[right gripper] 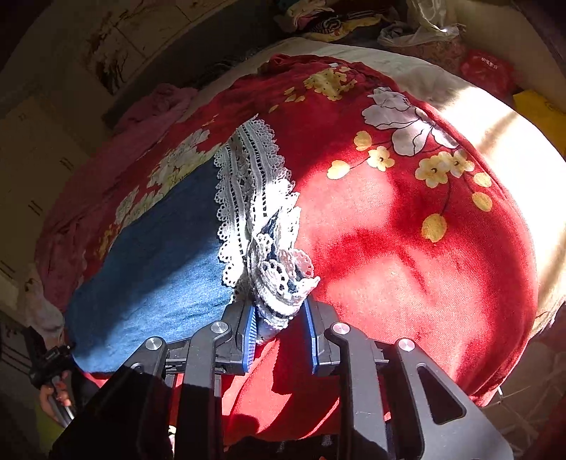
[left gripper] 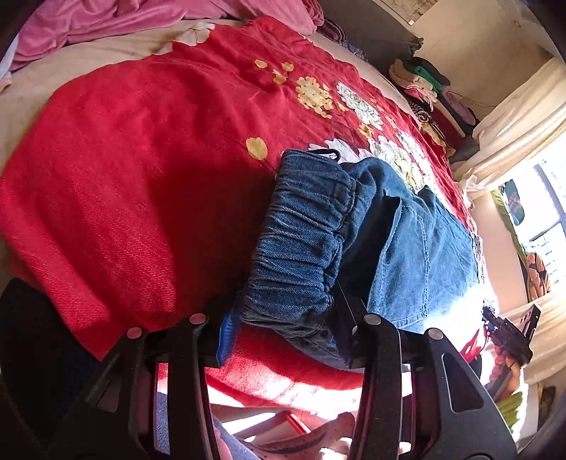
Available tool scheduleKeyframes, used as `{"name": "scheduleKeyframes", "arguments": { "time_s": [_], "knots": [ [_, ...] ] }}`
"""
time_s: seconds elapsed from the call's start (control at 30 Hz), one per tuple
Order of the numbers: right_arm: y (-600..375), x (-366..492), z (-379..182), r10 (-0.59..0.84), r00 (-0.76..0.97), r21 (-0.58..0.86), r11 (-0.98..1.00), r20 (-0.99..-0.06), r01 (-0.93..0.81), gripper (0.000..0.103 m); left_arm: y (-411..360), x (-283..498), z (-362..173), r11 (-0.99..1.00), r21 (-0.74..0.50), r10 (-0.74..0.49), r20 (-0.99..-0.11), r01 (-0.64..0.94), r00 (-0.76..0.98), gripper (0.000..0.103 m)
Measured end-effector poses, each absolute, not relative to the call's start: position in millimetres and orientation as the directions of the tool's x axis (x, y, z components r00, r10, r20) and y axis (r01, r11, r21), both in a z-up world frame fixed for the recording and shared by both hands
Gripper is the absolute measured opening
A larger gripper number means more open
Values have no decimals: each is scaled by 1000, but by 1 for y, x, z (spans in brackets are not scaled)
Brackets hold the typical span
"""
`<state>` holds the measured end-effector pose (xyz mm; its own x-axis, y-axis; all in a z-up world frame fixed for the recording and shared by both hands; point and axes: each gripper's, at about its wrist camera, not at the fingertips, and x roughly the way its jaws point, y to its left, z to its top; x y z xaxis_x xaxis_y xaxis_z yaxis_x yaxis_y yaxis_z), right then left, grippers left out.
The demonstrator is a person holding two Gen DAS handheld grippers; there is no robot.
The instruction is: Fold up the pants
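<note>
Blue denim pants (left gripper: 389, 240) lie on a red flowered blanket (left gripper: 141, 159) on a bed. Their gathered elastic waistband (left gripper: 304, 240) sits bunched between my left gripper's (left gripper: 286, 339) fingers, which are closed around it. In the right wrist view the pants (right gripper: 159, 254) stretch away to the left, ending in white lace hems (right gripper: 247, 184). My right gripper (right gripper: 279, 329) grips the bunched lace cuff (right gripper: 283, 286) between its blue pads, near the bed's front edge.
Pink bedding (left gripper: 106, 24) lies bunched at the head of the bed. A stack of folded clothes (left gripper: 424, 88) sits beside the bed by the wall. A bright window with white curtains (left gripper: 523, 116) is to the right. The red blanket (right gripper: 406, 247) spreads right of the pants.
</note>
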<state>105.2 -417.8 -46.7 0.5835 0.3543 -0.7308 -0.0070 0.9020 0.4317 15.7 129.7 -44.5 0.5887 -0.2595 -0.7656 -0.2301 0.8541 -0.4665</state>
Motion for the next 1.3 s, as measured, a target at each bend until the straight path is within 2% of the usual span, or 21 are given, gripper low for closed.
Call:
{"name": "scheduleKeyframes", "arguments": {
  "time_s": [0.07,0.13,0.2,0.27,0.33,0.43,0.63,0.87,0.97,1.07,1.2,1.3],
  "knots": [
    [-416,101,-42,344,584,420,907,-735,-6,27,130,13,-42,857,-462,-252,-763,-230,595,42],
    [-418,93,-31,315,607,395,919,-730,-3,44,132,8,-35,860,-453,-239,-764,-234,600,50],
    [-419,82,-17,250,636,321,947,-730,-4,51,134,0,-24,870,-433,-212,-759,-234,616,58],
    [-421,74,-4,226,669,289,957,-708,-17,53,138,-9,-10,880,-404,-168,-755,-248,634,62],
    [-417,64,6,231,693,284,958,-683,-40,61,138,-16,7,894,-368,-118,-741,-253,661,62],
    [-400,56,15,253,707,256,961,-661,-105,64,129,-20,30,919,-320,-75,-715,-229,695,66],
    [-334,66,15,304,679,177,951,-669,-252,73,74,9,48,970,-229,-102,-695,-85,712,73],
    [-294,92,-4,264,638,95,953,-723,-287,77,-6,59,13,980,-176,-192,-751,89,632,74],
    [-299,102,-20,271,596,137,955,-756,-262,78,-28,70,-4,982,-138,-187,-779,127,598,74],
    [-304,106,-40,221,574,105,968,-788,-228,79,-37,76,-22,986,-96,-157,-804,135,574,74],
    [-309,103,-44,250,586,144,964,-771,-223,79,-36,82,-44,987,-84,-148,-817,139,557,74],
    [-318,91,-28,293,621,193,955,-727,-226,78,-38,80,-39,988,-82,-143,-821,135,552,75]
  ]
}}
